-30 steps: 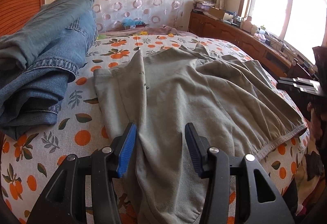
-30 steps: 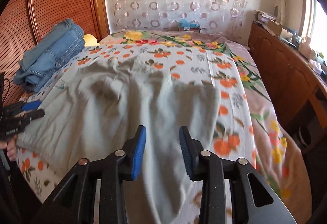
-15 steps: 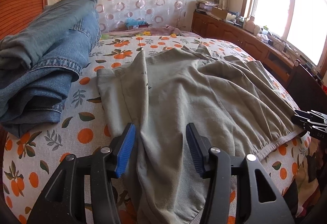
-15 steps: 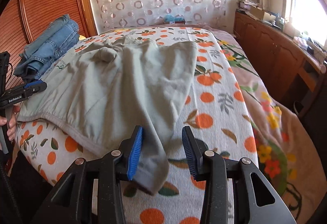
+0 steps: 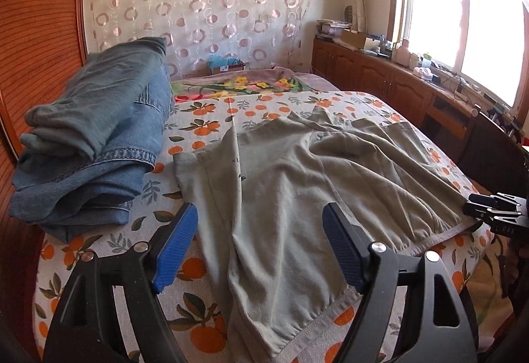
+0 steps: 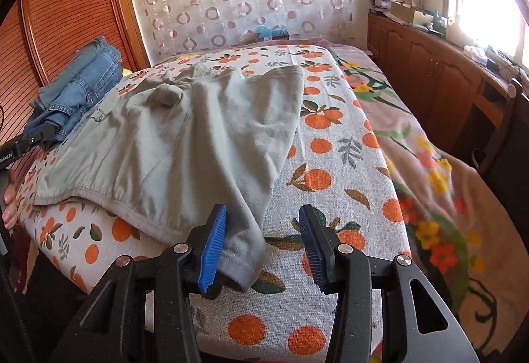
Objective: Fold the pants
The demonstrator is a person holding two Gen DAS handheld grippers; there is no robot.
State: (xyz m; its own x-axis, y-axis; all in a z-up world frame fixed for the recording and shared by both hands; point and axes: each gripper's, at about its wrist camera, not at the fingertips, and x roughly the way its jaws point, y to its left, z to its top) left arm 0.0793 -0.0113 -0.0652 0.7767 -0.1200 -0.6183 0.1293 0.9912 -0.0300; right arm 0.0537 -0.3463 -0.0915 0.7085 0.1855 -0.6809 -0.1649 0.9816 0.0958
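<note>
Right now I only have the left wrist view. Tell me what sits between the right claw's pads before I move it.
Observer: The right claw has its jaws opening. A hem corner of the grey pants lies between them, by the picture-left pad, not pinched.
Operator: Report what is under the other pad.
Observer: Only bare orange-print bedspread; the pants stop short of it.
Operator: Check behind the jeans too.
Observer: Something yellow peeks out behind the jeans. It is too small to identify.
</note>
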